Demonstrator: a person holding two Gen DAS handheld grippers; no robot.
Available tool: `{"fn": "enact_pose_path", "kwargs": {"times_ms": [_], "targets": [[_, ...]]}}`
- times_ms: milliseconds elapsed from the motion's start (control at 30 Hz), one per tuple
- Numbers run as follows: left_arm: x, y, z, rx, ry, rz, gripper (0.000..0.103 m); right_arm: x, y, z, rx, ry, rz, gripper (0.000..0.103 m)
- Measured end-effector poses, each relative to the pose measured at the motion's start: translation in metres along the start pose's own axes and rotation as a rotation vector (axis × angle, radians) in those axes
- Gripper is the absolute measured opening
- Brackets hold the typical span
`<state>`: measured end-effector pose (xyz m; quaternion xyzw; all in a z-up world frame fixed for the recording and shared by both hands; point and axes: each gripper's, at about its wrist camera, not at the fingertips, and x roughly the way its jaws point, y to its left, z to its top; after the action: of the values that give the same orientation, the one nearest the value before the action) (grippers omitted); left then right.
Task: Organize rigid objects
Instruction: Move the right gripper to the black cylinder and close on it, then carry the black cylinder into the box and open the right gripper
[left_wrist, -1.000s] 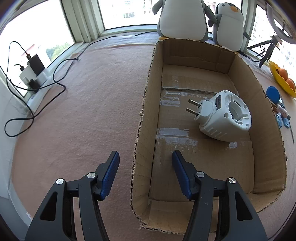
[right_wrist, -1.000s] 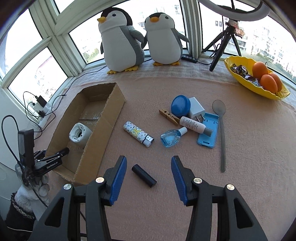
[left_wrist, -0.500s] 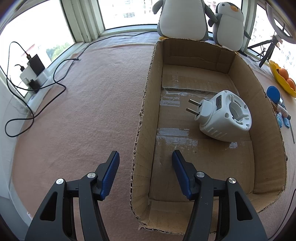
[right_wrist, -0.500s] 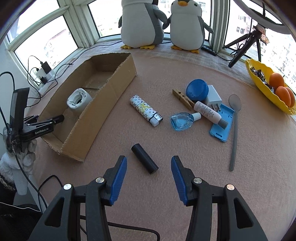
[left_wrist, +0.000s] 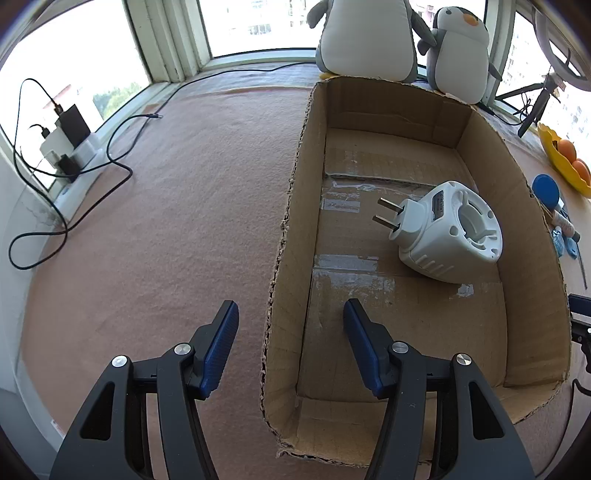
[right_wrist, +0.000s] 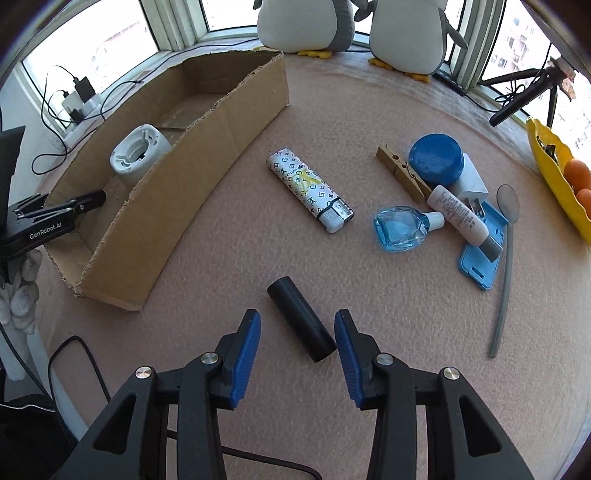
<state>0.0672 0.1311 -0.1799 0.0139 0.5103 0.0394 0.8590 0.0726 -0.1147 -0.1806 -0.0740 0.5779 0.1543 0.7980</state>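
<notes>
A black cylinder (right_wrist: 301, 324) lies on the pink felt, its near end between the fingers of my open right gripper (right_wrist: 297, 349), which does not grip it. A cardboard box (right_wrist: 192, 162) stands to the left and holds a white plug-in device (right_wrist: 138, 153), also seen in the left wrist view (left_wrist: 448, 230). My left gripper (left_wrist: 290, 347) is open and empty, straddling the box's left wall (left_wrist: 291, 236). A patterned lighter (right_wrist: 310, 190), blue bottle (right_wrist: 400, 229), white tube (right_wrist: 460, 216), blue jar (right_wrist: 436, 158), clothespin (right_wrist: 400, 173), blue case (right_wrist: 482, 254) and spoon (right_wrist: 506, 258) lie to the right.
Two plush penguins (right_wrist: 306, 22) stand at the back by the window. A yellow fruit bowl (right_wrist: 557, 173) is at the far right, with a tripod (right_wrist: 524, 98) behind it. Chargers and cables (left_wrist: 66, 147) lie at the left edge.
My right gripper has moved forward and down until its fingers flank the black cylinder. The left gripper has stayed in place at the box.
</notes>
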Motion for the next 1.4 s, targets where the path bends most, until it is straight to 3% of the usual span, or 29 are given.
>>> {"fn": "enact_pose_path", "kwargs": {"times_ms": [200,333,933,1400], "targets": [[0.0,0.0,0.0,-0.001,0.0,-0.001,0.059,0.007,-0.003,0.002,0.034,0.028,-0.011,0.027],[0.0,0.001,-0.001,-0.001,0.0,-0.002,0.059,0.007,-0.007,0.002,0.06,0.035,0.002,0.015],[0.0,0.0,-0.001,-0.009,-0.002,-0.006,0.059,-0.022,-0.003,0.008,0.171,-0.055,0.068,0.015],[0.0,0.0,-0.001,-0.01,-0.002,-0.007,0.059,-0.065,0.062,0.045,0.081,-0.17,0.194,0.015]]}}
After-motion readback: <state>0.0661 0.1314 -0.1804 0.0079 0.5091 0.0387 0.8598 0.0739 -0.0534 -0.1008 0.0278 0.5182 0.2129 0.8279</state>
